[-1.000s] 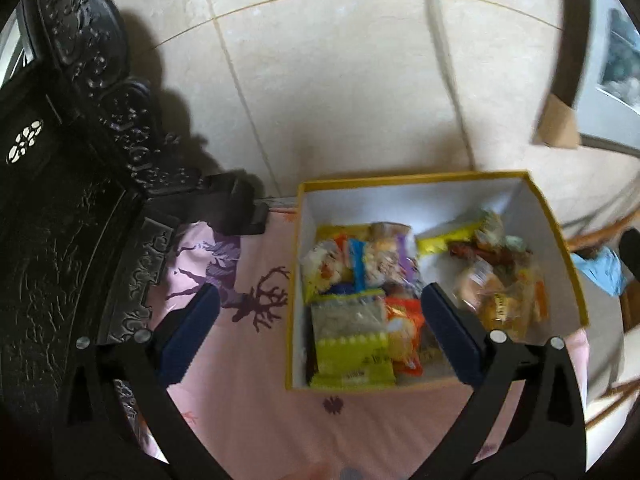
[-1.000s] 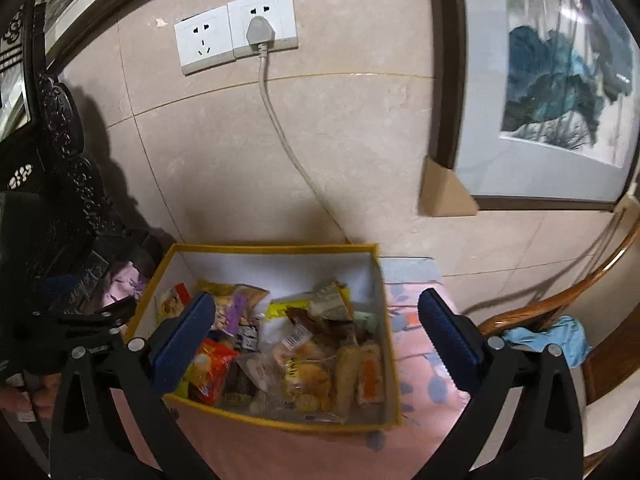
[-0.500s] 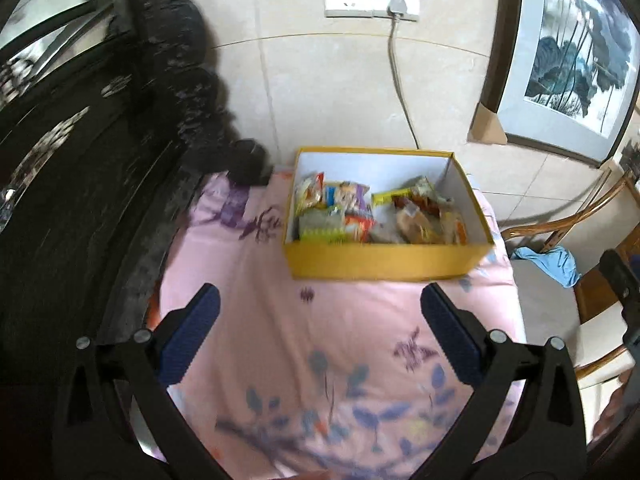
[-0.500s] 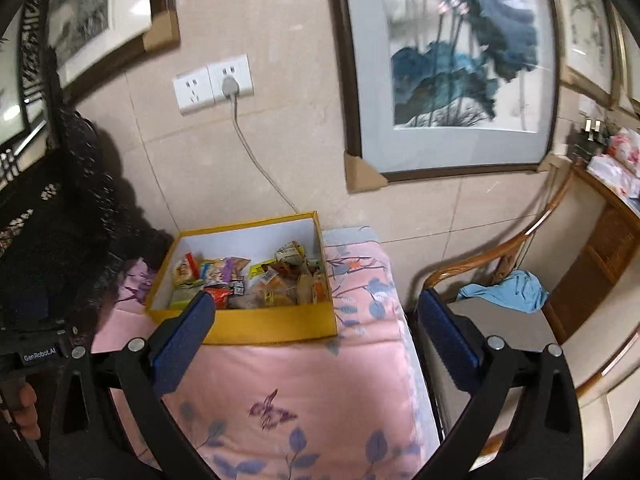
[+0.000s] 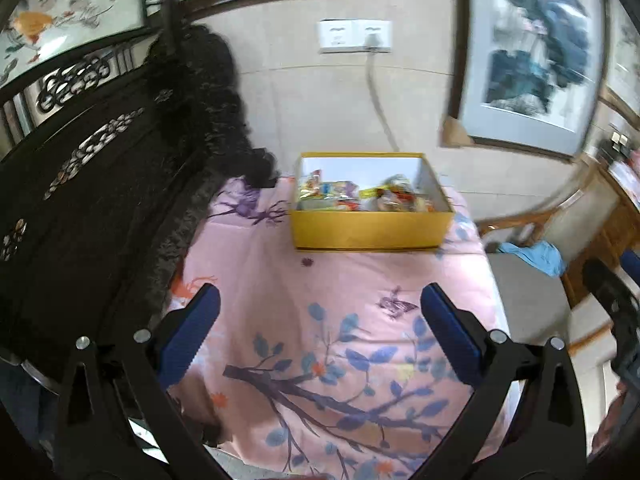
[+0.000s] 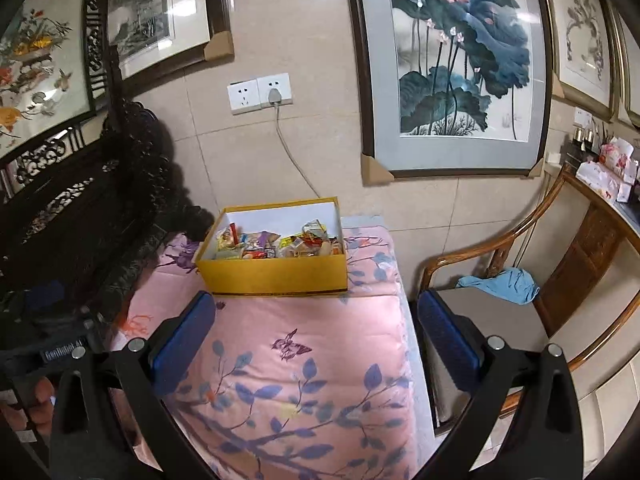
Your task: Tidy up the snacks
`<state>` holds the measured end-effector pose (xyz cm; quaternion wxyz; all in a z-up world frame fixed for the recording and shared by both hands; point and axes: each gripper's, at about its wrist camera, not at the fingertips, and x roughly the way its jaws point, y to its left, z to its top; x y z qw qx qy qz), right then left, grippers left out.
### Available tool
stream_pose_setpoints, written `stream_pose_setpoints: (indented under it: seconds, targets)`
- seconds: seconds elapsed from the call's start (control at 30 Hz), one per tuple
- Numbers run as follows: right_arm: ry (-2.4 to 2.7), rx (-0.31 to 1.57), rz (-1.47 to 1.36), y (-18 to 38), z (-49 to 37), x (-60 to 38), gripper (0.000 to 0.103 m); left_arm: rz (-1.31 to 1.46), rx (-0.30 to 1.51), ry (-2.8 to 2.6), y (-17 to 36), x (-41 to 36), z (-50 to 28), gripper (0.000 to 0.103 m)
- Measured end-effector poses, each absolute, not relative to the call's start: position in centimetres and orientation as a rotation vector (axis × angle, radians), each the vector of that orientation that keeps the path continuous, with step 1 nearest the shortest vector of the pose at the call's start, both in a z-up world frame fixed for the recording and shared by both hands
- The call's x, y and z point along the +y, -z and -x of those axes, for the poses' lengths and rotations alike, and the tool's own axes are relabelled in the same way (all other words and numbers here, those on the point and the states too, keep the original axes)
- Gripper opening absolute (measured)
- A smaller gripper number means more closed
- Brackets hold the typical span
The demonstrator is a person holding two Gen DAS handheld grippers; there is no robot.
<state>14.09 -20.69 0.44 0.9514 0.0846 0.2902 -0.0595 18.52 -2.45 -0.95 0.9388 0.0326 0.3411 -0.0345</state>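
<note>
Surface: a pink floral cloth covers the table below my left gripper and reaches under my right gripper. Room: a tiled wall ahead carries a socket with a cord, and a framed lotus painting; dark carved furniture stands to the left, a wooden chair with a blue rag to the right.

Task item: the yellow box, open-topped and filled with snacks, sits at the cloth's far end, well ahead of both grippers and close to the wall. I hold both grippers with jaws spread wide and nothing between the blue pads.
</note>
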Motion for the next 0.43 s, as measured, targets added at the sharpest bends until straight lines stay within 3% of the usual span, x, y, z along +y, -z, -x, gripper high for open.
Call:
stream_pose_setpoints:
  seconds: [0.43]
  targets:
    - [0.060,0.526,-0.132,-1.6,-9.7,-19.1,0.102,-0.100,0.636,0.096,0.4,-3.0,-13.2,0.101]
